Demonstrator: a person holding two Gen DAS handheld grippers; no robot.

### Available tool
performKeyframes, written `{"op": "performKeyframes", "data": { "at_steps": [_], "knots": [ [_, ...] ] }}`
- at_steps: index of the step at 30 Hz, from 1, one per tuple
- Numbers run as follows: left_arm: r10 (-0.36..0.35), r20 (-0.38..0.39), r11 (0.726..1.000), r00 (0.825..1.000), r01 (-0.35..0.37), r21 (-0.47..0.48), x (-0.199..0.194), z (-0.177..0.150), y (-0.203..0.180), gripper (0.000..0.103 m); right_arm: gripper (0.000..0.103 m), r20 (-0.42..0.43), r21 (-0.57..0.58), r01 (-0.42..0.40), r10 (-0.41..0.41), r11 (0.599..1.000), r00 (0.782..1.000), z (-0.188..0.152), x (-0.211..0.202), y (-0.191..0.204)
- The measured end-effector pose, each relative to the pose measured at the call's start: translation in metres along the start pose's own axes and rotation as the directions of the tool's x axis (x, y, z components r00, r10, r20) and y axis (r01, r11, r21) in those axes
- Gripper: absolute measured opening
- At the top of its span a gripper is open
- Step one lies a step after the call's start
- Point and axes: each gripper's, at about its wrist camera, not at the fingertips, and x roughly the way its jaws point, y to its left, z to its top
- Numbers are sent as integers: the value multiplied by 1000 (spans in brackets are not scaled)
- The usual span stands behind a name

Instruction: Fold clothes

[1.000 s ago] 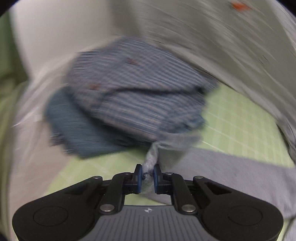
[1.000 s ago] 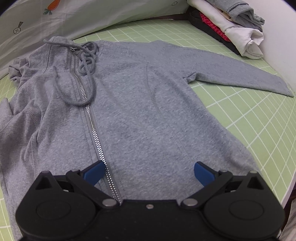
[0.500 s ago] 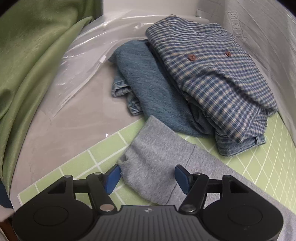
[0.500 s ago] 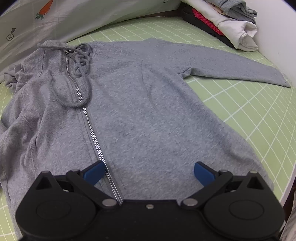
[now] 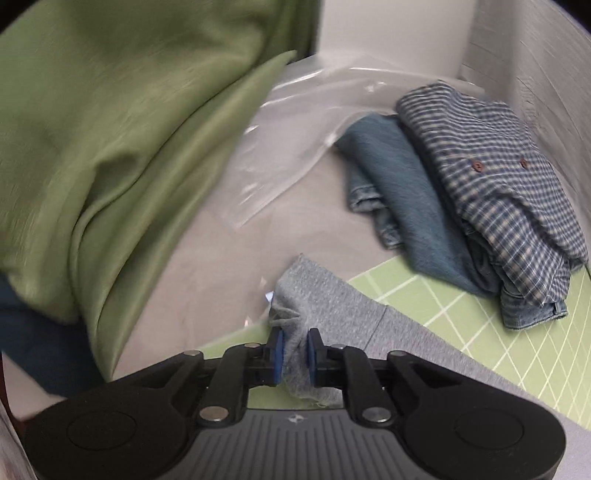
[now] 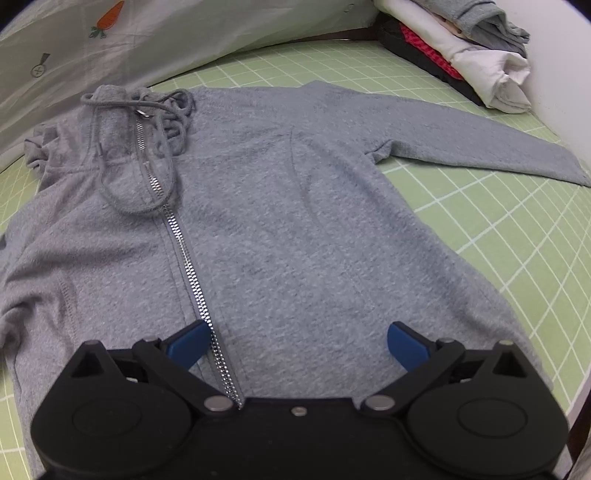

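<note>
The grey hoodie point(image 6: 295, 229) lay zipped and flat on the green mat point(image 6: 517, 236), no fold made yet. The left gripper point(image 5: 294, 350) had just clenched its cuff point(image 5: 299, 295); the right gripper point(image 6: 298, 343) hung released near the hem.

The hoodie point(image 6: 295, 229) lies flat on the mat point(image 6: 517, 236), front up, hood end far from the right gripper point(image 6: 297, 341). Its zipper point(image 6: 184, 254) runs down left of centre. One sleeve point(image 6: 480, 147) extends right, toward a clothes stack point(image 6: 461, 44) at the far right corner. A sheet point(image 6: 184, 33) lies behind the hood. In the left wrist view, the cuff point(image 5: 295, 306) sits between the left gripper point(image 5: 294, 350) pads. The jeans point(image 5: 399, 192) lie beyond it, with the shirt point(image 5: 498, 184) on them. A curtain point(image 5: 110, 129) hangs left.
</note>
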Motion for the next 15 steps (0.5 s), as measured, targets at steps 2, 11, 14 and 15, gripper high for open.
{"op": "performKeyframes", "data": {
  "at_steps": [2, 11, 14, 15],
  "knots": [
    [-13, 15, 1000, 1000, 12, 25, -14, -11, 2, 32, 102, 20, 1, -56, 56, 998, 998, 0, -6, -8],
    [-243, 21, 917, 970, 223, 331, -82, -82, -39, 71, 102, 92, -34, -38, 41, 999, 995, -23, -41, -72],
    [-307, -48, 875, 951, 302, 378, -97, -111, -60, 71, 102, 72, -30, -17, 19, 999, 997, -30, -44, -97],
    [-324, -61, 863, 944, 322, 389, -103, -121, -67, 71, 102, 66, -37, -11, 13, 999, 998, -32, -44, -104]
  ]
}}
